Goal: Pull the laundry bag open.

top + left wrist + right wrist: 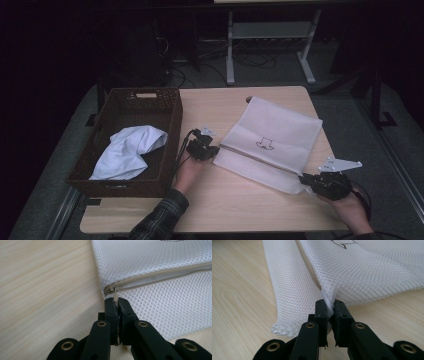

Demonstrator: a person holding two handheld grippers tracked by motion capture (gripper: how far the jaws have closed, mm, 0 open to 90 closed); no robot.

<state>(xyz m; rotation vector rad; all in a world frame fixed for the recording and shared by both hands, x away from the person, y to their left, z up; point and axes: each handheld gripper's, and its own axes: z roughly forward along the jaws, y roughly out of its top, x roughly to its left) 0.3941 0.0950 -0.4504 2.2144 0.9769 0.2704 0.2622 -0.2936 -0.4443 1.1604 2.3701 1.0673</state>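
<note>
The left gripper (pixel 117 305) pinched the zipper pull (pixel 115 297) of one white mesh bag (pixel 272 140) that lay flat at mid-table, zipped shut, with a small black drawing. The right gripper (pixel 329 307) clamped its far corner. One brown basket (pixel 165 120) held one white cloth (pixel 127 150).

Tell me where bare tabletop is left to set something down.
Free: the wooden table's near strip between the two hands, and the far patch between the dark wicker basket and the white mesh zip bag. Crowded: the gap where the left gripper works beside the basket, and the right gripper's corner.
</note>
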